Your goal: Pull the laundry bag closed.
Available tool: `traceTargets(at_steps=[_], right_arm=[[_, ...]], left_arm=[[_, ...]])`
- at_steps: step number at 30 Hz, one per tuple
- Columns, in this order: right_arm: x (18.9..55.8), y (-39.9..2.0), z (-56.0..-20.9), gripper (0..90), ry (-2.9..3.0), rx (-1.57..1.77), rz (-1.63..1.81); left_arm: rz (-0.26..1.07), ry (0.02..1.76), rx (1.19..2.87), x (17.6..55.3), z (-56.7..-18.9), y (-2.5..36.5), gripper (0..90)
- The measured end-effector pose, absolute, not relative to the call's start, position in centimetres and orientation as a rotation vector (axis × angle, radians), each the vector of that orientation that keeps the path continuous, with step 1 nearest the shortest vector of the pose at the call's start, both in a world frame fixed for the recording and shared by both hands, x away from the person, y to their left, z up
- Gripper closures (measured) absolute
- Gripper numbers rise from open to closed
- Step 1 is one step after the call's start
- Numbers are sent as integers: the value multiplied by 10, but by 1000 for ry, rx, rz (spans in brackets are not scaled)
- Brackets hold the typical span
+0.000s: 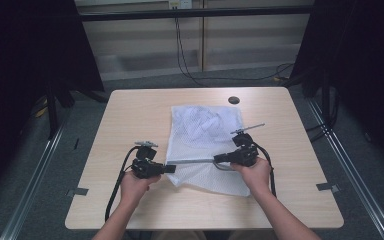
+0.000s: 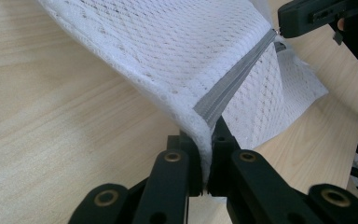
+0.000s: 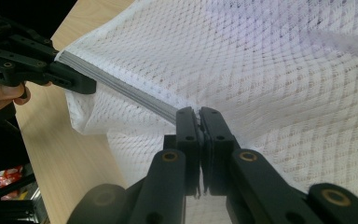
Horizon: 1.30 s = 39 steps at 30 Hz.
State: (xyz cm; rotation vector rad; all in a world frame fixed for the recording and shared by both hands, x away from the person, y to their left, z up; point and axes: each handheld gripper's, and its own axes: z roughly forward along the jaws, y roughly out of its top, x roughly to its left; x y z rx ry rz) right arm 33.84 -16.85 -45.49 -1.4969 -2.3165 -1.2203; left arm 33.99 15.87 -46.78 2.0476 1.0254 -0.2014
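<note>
A white mesh bag (image 1: 205,127) lies on the wooden table (image 1: 130,115), its grey zipper (image 1: 192,161) stretched taut and lifted between both grippers. My left gripper (image 1: 172,169) is shut on the bag's left edge at the zipper's end. In the left gripper view its jaws (image 2: 206,140) pinch the folded mesh (image 2: 177,51) beside the zipper (image 2: 235,81), with the right gripper (image 2: 303,18) farther off. My right gripper (image 1: 216,160) is shut on the zipper. The right gripper view shows its jaws (image 3: 199,114) clamped where the zipper (image 3: 126,91) meets the mesh (image 3: 261,70), the left gripper (image 3: 77,84) beyond.
A dark round hole (image 1: 234,100) sits in the table near its far edge. Black cables (image 1: 185,65) run over the grey floor behind the table. Dark curtains hang at both sides. Bare wood surrounds the bag to the left, right and front.
</note>
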Motion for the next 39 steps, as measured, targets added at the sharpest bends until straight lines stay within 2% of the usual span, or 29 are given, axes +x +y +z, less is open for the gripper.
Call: traceTargets(at_steps=[39], right_arm=[[333,-188,-457,871,-2333,-1529,-1213]], left_arm=[[-203,1022,2051,340,-466,160,884]])
